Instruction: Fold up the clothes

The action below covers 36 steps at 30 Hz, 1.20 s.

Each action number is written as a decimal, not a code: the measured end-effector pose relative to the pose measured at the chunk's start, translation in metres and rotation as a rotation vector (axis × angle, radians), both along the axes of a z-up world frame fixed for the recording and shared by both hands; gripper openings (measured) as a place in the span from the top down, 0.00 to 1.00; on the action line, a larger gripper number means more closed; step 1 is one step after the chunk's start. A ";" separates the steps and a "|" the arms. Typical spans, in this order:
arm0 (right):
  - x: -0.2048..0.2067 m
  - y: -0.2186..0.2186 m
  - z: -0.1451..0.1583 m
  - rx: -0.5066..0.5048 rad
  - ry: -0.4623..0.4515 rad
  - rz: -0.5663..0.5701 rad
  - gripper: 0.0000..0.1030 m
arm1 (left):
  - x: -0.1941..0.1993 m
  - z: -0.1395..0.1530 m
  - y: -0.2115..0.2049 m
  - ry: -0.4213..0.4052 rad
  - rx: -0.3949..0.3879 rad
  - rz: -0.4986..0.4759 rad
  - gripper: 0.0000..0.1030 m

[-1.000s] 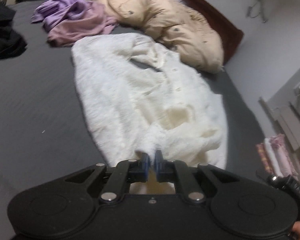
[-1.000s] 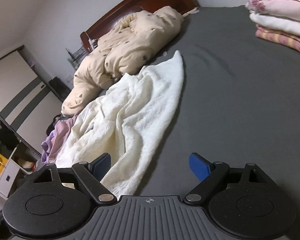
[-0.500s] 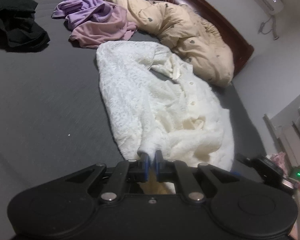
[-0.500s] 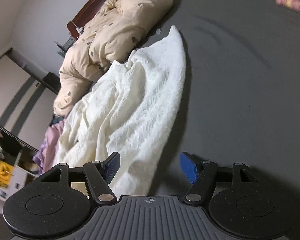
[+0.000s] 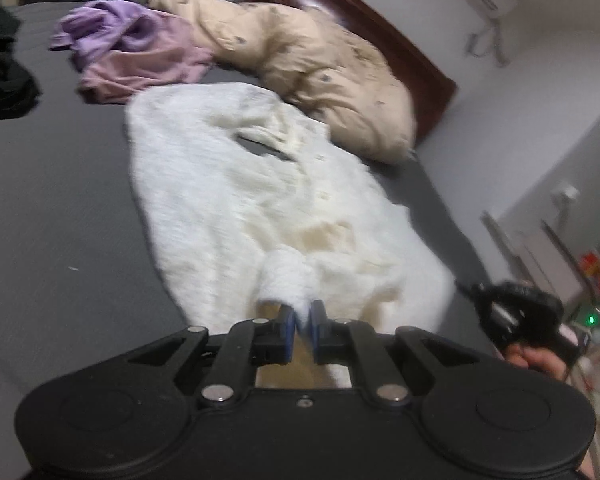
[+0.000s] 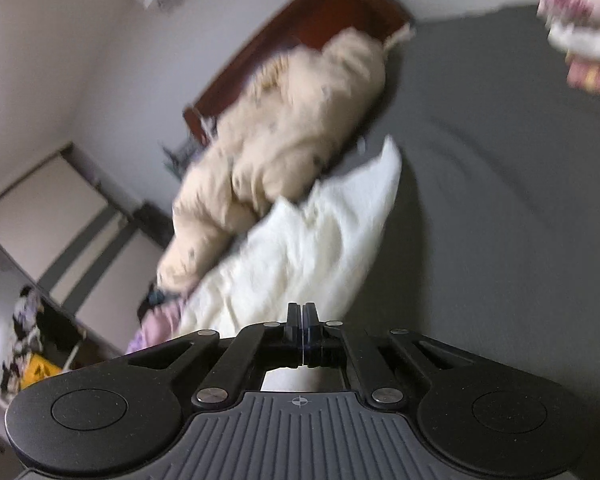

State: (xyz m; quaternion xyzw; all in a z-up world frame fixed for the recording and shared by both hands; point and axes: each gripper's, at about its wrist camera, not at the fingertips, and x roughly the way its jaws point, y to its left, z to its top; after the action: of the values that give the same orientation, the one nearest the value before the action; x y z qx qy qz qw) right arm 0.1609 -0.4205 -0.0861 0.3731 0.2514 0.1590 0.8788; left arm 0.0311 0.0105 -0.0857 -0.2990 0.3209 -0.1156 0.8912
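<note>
A white fluffy garment (image 5: 240, 200) lies spread on the grey bed sheet (image 5: 52, 200). My left gripper (image 5: 300, 318) is shut on a bunched bit of its near hem, which rises between the blue pads. In the right wrist view the same white garment (image 6: 308, 248) reaches to and under my right gripper (image 6: 301, 316). Its jaws are closing right down, the pads together at the near edge of the cloth. From the left wrist view, the right gripper (image 5: 516, 316) shows at the garment's right side, held by a hand (image 5: 532, 360).
A beige dotted duvet (image 5: 308, 60) is heaped against the dark wooden headboard (image 5: 380, 28). Purple and pink clothes (image 5: 132, 52) and black clothes (image 5: 0, 80) lie at the far left. Folded items (image 6: 580, 32) are stacked at the right. A wardrobe (image 6: 60, 220) stands beyond the bed.
My right gripper moved in to the garment's near edge and its jaws went from wide open to shut. The left gripper kept its hold on the hem.
</note>
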 end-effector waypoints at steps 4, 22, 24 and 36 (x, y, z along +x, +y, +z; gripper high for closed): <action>-0.014 -0.022 0.005 -0.024 0.016 -0.067 0.99 | -0.006 0.000 -0.023 -0.013 0.013 -0.072 0.93; -0.011 0.009 -0.020 0.002 0.184 0.054 0.98 | -0.019 -0.013 0.072 0.090 0.010 0.358 0.93; -0.010 0.007 -0.023 -0.006 0.206 0.044 0.98 | -0.025 -0.012 0.069 0.078 0.052 0.356 0.93; -0.006 0.002 -0.031 -0.040 0.277 0.027 0.98 | -0.009 0.011 0.117 0.020 0.048 0.543 0.93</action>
State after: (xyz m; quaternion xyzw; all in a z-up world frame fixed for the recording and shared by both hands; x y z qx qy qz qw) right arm 0.1547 -0.4185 -0.1171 0.3707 0.3786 0.1129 0.8405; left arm 0.0218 0.1270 -0.0745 -0.3543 0.2405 0.1383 0.8930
